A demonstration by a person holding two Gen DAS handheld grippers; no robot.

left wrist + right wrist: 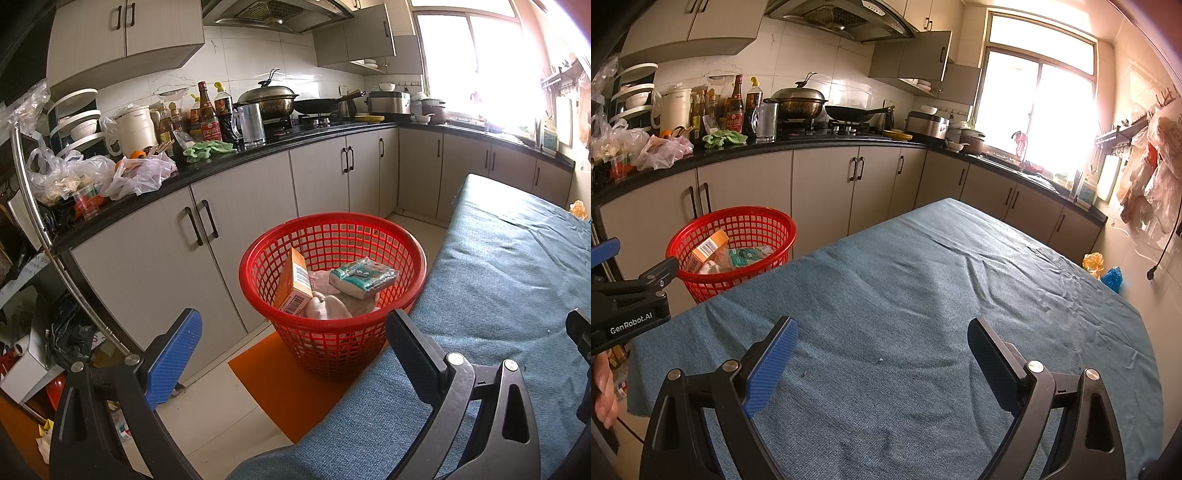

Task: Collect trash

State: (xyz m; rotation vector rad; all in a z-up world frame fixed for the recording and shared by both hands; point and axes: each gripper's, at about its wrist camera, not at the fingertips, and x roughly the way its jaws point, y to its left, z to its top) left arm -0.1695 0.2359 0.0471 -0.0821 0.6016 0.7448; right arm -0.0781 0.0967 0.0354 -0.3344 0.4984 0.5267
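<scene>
A red mesh basket stands on the floor by the table's left edge, also visible as the basket in the right wrist view. Inside lie an orange carton, a green-white tissue pack and pale crumpled paper. My left gripper hangs open just in front of the basket with nothing between its fingers. My right gripper is open over the blue tablecloth, holding nothing. The left gripper's body shows at the left edge of the right wrist view.
A black counter with bottles, pots, plastic bags and a green rag runs behind the basket. An orange mat lies under the basket. Small crumbs dot the cloth. Bags sit on the floor at far right.
</scene>
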